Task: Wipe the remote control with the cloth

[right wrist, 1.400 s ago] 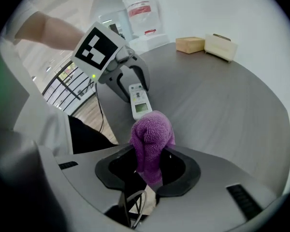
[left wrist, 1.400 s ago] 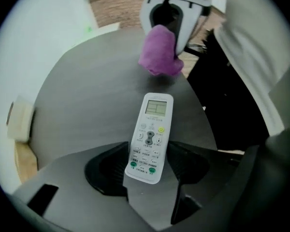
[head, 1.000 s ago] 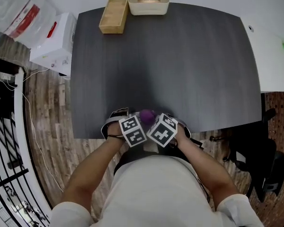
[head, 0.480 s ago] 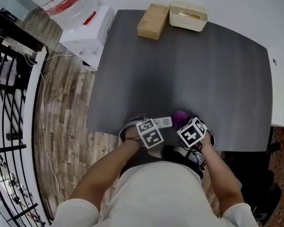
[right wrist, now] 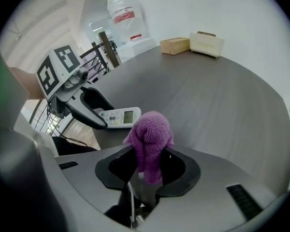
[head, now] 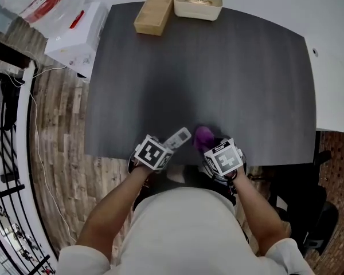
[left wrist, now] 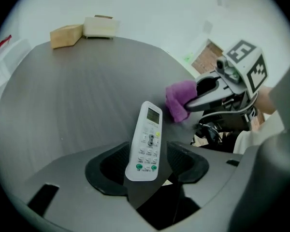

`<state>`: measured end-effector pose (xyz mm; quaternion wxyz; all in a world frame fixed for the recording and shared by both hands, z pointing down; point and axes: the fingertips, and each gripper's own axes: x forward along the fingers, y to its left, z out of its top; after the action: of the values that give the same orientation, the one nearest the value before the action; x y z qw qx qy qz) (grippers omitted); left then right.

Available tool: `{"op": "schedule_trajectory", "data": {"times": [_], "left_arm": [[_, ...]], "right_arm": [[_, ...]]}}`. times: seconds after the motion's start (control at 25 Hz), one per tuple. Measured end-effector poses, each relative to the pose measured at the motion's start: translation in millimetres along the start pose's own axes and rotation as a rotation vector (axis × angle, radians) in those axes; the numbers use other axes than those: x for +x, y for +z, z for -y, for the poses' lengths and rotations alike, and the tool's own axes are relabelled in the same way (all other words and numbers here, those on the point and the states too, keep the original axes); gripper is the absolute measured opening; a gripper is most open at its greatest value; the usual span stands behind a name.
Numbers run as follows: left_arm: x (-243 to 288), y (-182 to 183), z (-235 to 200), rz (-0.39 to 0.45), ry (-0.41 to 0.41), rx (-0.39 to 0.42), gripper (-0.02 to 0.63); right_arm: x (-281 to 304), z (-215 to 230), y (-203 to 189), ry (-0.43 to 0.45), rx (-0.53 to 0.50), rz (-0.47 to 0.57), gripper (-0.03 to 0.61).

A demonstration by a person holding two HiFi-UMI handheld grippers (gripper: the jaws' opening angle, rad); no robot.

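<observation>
At the near edge of the dark grey wood-grain tabletop (head: 218, 67), the two tongs have drawn apart. A second ago their marker cubes sat side by side with only a scrap of purple between them and the remote hidden; now a clear gap separates them.

The left tongs (left wrist: 144, 166) are clenched on the lower end of the slim white plastic remote control (left wrist: 147, 139). It juts forward over the tabletop with its screen and buttons turned up into plain sight. The right tongs (right wrist: 147, 167) are clamped on a bunched purple terry cloth (right wrist: 150, 137), whose rounded wad stands above the jaws. The wad is near the remote control's screen end but apart from it.

I judge this a pause between strokes. The button face is now presented and the cloth sits off to the right, placed to come across it, so the wiping looks under way rather than finished.

Far across the tabletop, two containers stand side by side at its back edge. The open light wooden box (head: 149, 31) shows nothing but its own floor. The cream plastic tray (head: 198, 14) holds something thin and tan, too small to name.
</observation>
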<state>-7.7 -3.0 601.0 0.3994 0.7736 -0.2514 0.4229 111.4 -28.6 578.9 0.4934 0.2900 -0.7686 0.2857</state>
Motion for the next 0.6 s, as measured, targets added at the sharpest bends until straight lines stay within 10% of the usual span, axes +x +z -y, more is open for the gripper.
{"op": "schedule_trajectory", "data": {"times": [0.6], "left_arm": [[11,-11,47,0.084,-0.213,-0.184,0.247]], "right_arm": [[20,-27,-7,0.090,0.041,0.006,0.124]]}}
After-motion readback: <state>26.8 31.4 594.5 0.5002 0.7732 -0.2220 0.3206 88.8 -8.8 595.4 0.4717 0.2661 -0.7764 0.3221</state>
